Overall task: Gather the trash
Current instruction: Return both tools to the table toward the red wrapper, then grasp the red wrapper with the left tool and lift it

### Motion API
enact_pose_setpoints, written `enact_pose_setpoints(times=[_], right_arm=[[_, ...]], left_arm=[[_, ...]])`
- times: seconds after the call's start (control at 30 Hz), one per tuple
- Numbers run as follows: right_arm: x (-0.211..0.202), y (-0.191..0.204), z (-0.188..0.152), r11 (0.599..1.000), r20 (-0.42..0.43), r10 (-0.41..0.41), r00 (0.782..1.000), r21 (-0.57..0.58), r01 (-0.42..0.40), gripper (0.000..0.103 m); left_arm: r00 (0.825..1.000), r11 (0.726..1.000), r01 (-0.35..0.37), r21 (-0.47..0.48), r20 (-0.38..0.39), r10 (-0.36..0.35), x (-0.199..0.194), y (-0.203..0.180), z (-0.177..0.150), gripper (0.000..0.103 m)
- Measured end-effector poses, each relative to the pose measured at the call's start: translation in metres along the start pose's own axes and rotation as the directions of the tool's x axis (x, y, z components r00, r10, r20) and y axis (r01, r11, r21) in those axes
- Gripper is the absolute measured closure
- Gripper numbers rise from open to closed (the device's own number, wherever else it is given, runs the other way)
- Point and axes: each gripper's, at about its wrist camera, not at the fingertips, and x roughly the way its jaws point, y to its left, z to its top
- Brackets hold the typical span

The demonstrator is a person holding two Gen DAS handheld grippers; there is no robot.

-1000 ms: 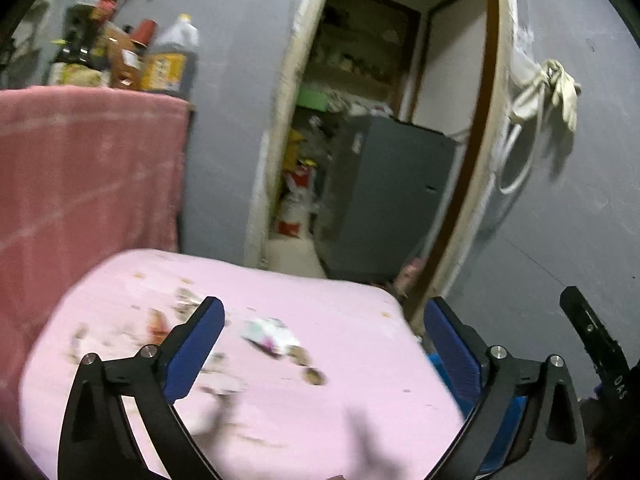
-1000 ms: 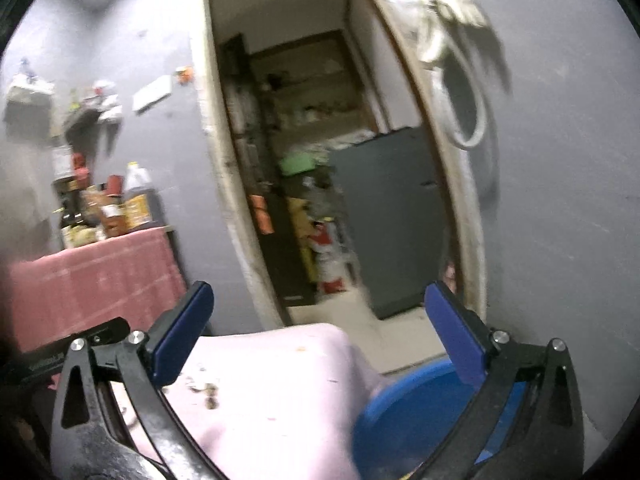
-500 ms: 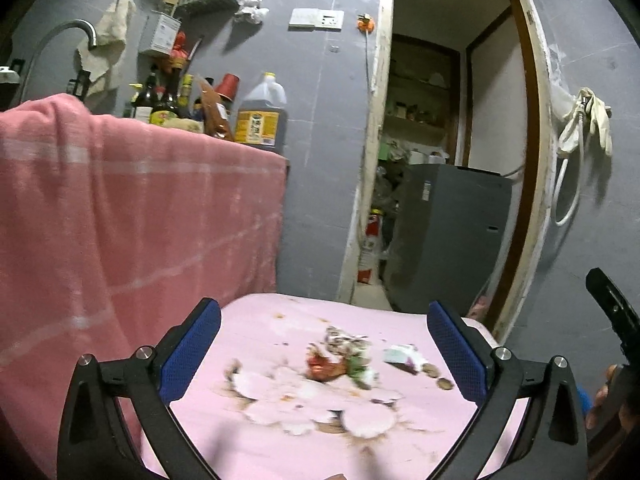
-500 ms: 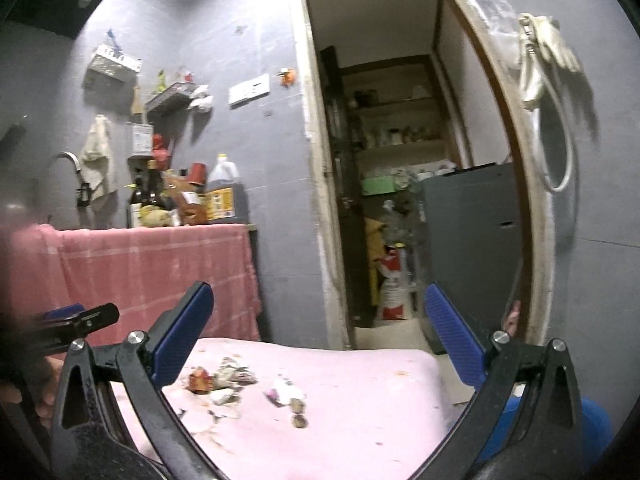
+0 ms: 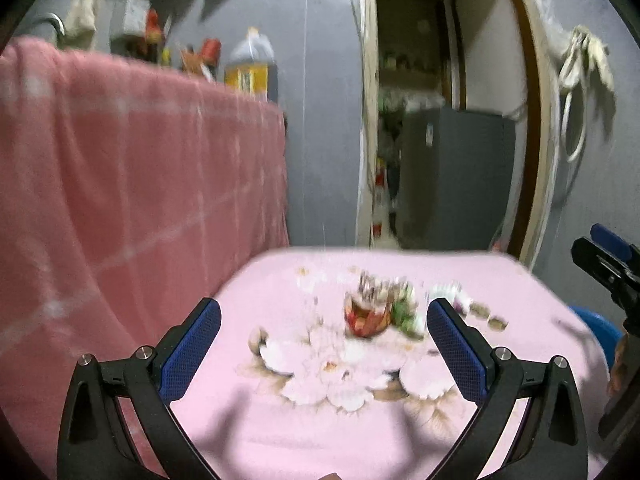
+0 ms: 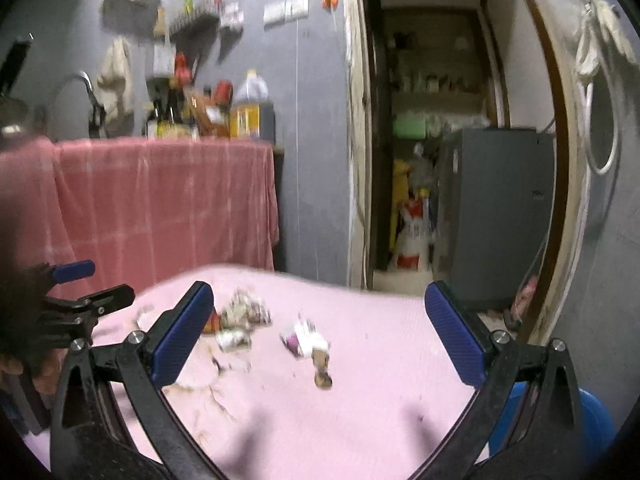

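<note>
Both grippers are spread wide and empty: left gripper (image 5: 324, 334) and right gripper (image 6: 320, 330) hover over the table (image 5: 280, 440), nothing between the fingers (image 5: 192, 348).

Trash sits mid-table on the pink cloth: a red scrap (image 5: 366, 316) with a green bit (image 5: 404, 312) beside it, a crumpled wrapper (image 6: 304, 336) further right, and two small brown bits (image 6: 322, 368) just past the wrapper. Flat pale peels (image 5: 320, 376) lie nearest us. The blue bin (image 6: 592, 416) is low, off the table's right edge.

Risks as we see them:
- Both views are blurred. If we close while moving like this, we likely miss or clip the pile and scatter it.
- The peels are thin and flat on soft cloth. Fingers may pinch the cloth with them and drag the whole cover, shifting everything.
- The pile is loose and mixed. A wide pinch on the red scrap could push the green bit and the shells around it away.
- The brown bits are small and look round; a nudge may roll them off the edge.
- The wrapper is light, so it could slip out on the way to the bin.
- The grippers are near each other; going for the same cluster, we risk a collision.
- The bin is mostly hidden below the edge, so a drop could land on the floor.
</note>
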Motion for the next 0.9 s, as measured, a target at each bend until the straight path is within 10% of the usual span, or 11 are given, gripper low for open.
enact_pose_setpoints(times=[0.37,0.57,0.9], right_arm=[[0.060,-0.019,-0.035,0.997,-0.369,0.026,0.929,0.083,0.005,0.001],[0.081,-0.031,-0.046,0.988,-0.465,0.067,0.883,0.152,0.005,0.035],[0.096,-0.026,-0.048,0.993,-0.514,0.069,0.855,0.121,-0.008,0.058]], left_arm=[[0.968,0.997,0.040,-0.068,-0.246,-0.056,0.060,0.007,-0.004,0.003],[0.951,0.992,0.089,-0.084,-0.290,-0.110,0.080,0.002,0.001,0.022],[0.945,0.991,0.131,-0.034,-0.297,-0.135,0.100,-0.020,0.010,0.044]])
